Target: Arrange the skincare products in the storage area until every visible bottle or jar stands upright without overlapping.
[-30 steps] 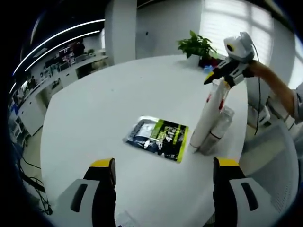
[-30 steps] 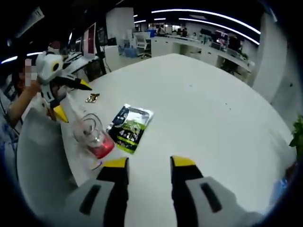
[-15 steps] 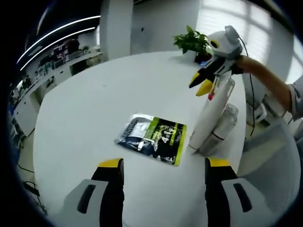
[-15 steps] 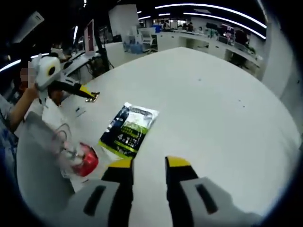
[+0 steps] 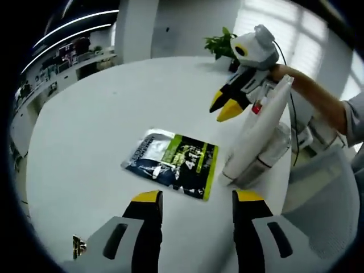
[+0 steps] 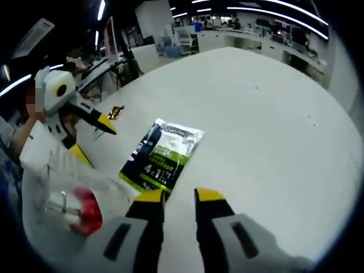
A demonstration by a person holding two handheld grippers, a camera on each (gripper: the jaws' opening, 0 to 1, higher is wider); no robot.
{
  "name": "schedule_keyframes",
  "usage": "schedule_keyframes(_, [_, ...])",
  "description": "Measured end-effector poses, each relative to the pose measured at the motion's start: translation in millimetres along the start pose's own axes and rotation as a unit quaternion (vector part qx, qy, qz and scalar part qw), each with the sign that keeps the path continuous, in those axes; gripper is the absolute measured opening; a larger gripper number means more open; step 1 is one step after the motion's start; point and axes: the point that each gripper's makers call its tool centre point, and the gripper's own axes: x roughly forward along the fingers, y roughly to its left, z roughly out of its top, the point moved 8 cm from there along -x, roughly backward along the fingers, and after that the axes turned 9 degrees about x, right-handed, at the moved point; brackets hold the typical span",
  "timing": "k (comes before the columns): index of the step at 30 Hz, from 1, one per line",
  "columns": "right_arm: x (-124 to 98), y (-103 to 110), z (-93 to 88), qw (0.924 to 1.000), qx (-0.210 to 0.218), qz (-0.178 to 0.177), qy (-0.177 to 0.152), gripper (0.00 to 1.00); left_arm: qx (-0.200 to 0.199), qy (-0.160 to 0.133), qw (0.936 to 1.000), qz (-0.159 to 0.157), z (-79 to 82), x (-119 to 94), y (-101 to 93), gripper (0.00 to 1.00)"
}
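I am holding my left tool [image 5: 194,200] low over the round white worktop [image 5: 96,125], its yellow-tipped jaws standing apart with nothing between them. Just ahead of it a flat green-and-black sachet [image 5: 170,163] is lying on the worktop. To the sachet's right a tall white bottle [image 5: 255,132] is leaning steeply, its base touching the worktop, and a clear bottle [image 5: 267,154] is lying beside it, touching it. My right tool [image 5: 227,105] is coming in from the right near the white bottle's upper end, jaws slightly parted; I cannot tell whether it is touching the bottle. A potted plant [image 5: 219,44] is sitting at the far edge.

In the right gripper view my right tool [image 6: 178,199] is showing its jaws nearly together and empty, the sachet [image 6: 162,154] just beyond them. A blurred clear bottle with a red part [image 6: 77,209] is lying at lower left, and my left tool [image 6: 91,133] is hovering above it.
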Motion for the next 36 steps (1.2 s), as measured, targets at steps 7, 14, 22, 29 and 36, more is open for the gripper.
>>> schedule_keyframes(7, [15,-3,2.4,0.9995,0.019,0.025,0.004,0.17,-0.037,0.003,0.9992,0.016,-4.4,10,14.6,0.39])
schedule_keyframes(14, [28,-3,2.4,0.9988,0.031,0.037,0.012,0.15,-0.090,0.003,0.9958,0.018,-10.6,22,19.2,0.34])
schedule_keyframes(22, [40,1,-2.4,0.9976,0.041,0.051,0.023,0.14,-0.118,0.004,0.9929,0.017,-15.9,29,20.0,0.32])
schedule_keyframes(29, [47,2,-3.0,0.9967,0.048,0.059,0.030,0.12,-0.133,0.003,0.9909,0.018,-19.2,38,25.4,0.32])
schedule_keyframes(36, [52,5,-6.1,0.9958,0.048,0.065,0.043,0.11,-0.147,-0.003,0.9890,0.016,-21.9,41,28.2,0.30])
